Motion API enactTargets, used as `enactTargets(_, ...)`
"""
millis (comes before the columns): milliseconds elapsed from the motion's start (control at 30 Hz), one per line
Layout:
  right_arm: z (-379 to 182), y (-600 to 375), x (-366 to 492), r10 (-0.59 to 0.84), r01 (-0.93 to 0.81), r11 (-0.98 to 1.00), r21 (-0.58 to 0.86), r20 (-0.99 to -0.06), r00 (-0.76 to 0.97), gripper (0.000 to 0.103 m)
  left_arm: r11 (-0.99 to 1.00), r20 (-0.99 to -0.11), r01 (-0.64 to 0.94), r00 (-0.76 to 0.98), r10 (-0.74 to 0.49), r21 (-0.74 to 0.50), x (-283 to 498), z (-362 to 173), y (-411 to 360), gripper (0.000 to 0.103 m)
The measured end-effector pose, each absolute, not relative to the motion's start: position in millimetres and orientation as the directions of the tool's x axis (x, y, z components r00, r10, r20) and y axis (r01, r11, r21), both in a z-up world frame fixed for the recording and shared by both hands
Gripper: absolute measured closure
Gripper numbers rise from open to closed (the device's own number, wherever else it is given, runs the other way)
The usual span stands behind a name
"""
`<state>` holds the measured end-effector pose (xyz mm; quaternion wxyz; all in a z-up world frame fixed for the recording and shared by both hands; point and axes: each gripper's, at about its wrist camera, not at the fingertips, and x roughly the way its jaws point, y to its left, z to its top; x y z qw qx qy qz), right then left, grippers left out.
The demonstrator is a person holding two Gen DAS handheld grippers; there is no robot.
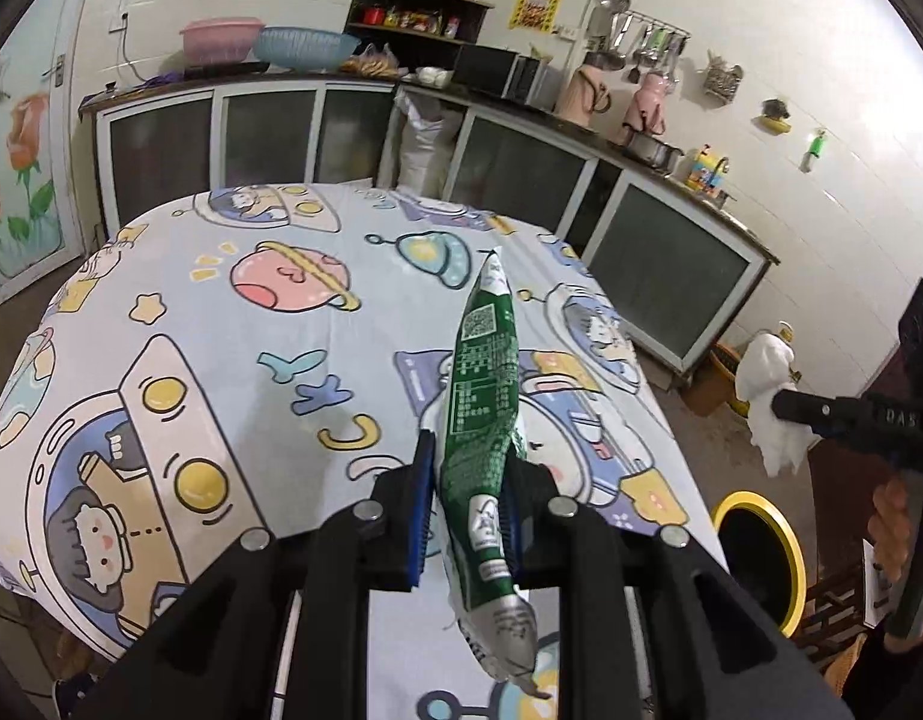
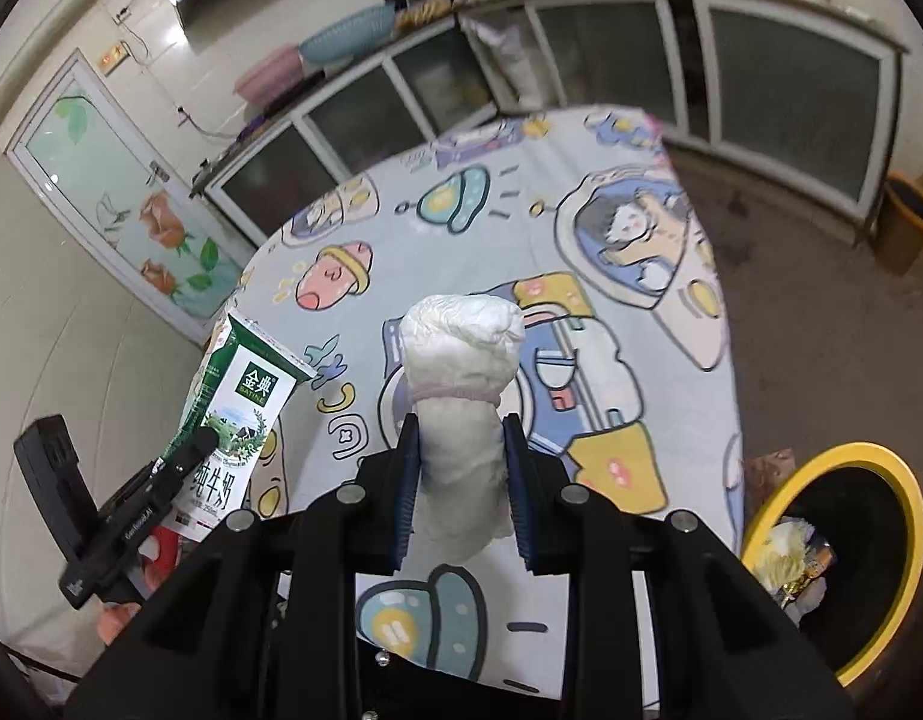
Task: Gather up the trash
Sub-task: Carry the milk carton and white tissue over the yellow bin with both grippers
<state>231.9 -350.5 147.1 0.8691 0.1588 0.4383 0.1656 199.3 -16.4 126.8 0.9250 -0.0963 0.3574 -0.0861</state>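
Milk carton (image 1: 484,420) clamped in left tongs (image 1: 461,468), white wad (image 2: 461,414) in right tongs (image 2: 461,450)

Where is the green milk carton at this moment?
The flattened green milk carton is pinched in the left claw, lifted above the cartoon tablecloth; the yellow-rimmed bin stands to its right.

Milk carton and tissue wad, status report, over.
Left tool shut on milk carton. Right tool shut on tissue wad. Bin open, unobstructed.
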Motion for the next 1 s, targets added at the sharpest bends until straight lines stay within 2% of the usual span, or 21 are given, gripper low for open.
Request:
enactTargets(333,152,-402,165,0.348,-0.087,0.915,0.394,-0.662,0.664,0.077,0.944,-0.633,0.229,0.701,-0.328,-0.237,188,130,-76,0.085)
enactTargets(1000,92,-585,75,0.111,0.285,0.86,0.424,-0.699,0.707,0.077,0.796,-0.67,0.584,0.529,-0.521,-0.158,186,124,-319,0.085)
